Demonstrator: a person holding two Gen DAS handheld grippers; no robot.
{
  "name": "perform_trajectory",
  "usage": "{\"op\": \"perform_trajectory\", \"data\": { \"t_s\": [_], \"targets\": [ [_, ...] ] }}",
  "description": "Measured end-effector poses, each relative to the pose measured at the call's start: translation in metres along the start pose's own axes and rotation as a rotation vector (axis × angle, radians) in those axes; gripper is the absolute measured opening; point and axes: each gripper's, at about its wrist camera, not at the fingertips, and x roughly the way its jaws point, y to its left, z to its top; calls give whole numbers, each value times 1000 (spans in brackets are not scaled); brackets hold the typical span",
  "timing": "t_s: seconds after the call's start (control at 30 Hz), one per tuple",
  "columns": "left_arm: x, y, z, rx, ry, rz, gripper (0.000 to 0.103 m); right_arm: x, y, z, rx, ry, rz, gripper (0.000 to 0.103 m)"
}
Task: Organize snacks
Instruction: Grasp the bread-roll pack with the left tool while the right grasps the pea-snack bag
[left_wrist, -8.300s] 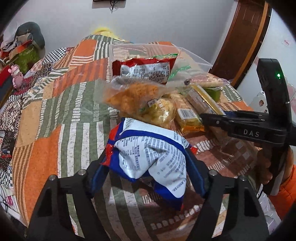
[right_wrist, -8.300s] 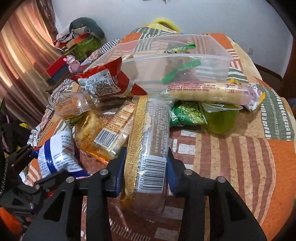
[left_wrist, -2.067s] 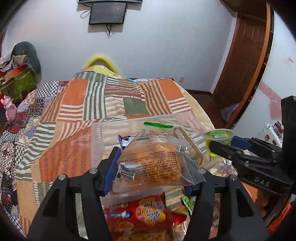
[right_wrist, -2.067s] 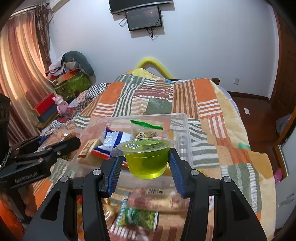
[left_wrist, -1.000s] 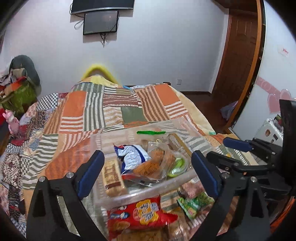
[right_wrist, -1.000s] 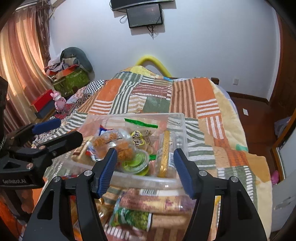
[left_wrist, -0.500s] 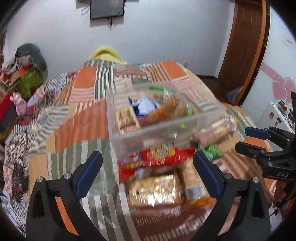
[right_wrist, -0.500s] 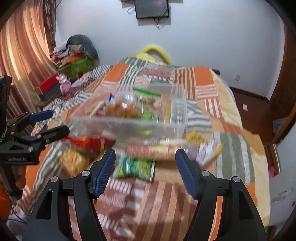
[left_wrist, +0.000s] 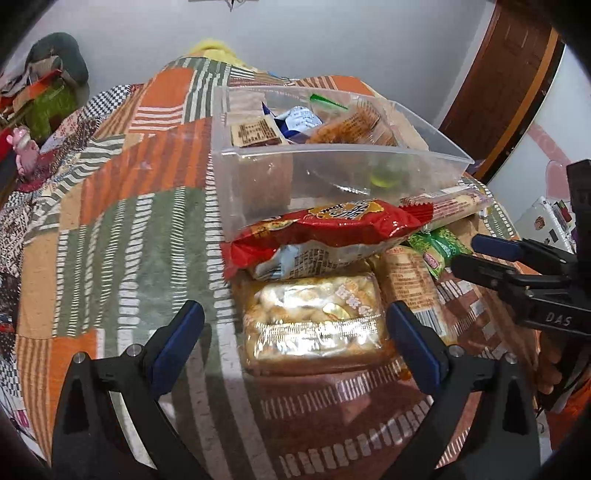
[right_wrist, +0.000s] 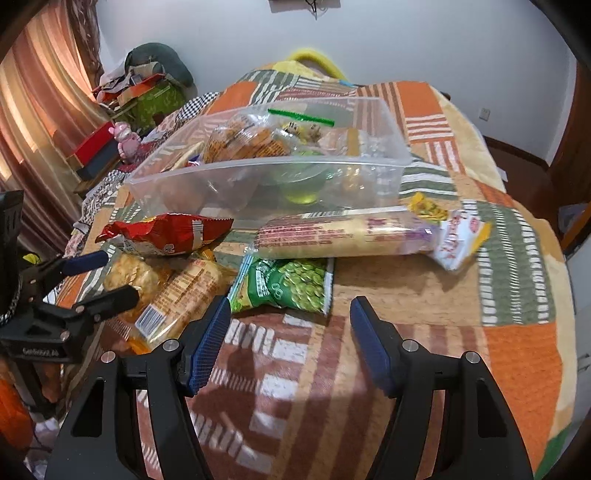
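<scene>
Both grippers have dropped from above the clear bin (left_wrist: 332, 173) to the loose snacks in front of it on the patchwork quilt (left_wrist: 122, 221). The left gripper (left_wrist: 295, 332) stands wide open astride a clear pack of golden biscuits (left_wrist: 314, 321), pads not touching. The right gripper (right_wrist: 290, 332) is open and empty, just short of the green pea packet (right_wrist: 291, 284).

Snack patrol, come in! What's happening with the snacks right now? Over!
Left hand-held gripper open, empty, around clear cracker pack. Right hand-held gripper open, empty, nearest green pea bag. Clear bin part-filled. Red bag overlaps cracker pack's far edge.
</scene>
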Motion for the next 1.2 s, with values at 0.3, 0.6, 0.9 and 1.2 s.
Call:
{"op": "perform_trajectory", "data": {
  "t_s": [0.3,0.6,0.9,1.2],
  "targets": [
    [21,5,0,-55,27,-40,100,24,5,2,-9,53,7,64],
    [13,1,-3,-40,12,-51,77,17,0,1,20,32,39,48],
    [-13,9,-10,-51,-10,-21,75,-5,0,-11,8,-7,40,39],
    [-60,7,-3,-33,-112,19,74,-29,0,-8,10,-68,55,26]
  ]
}}
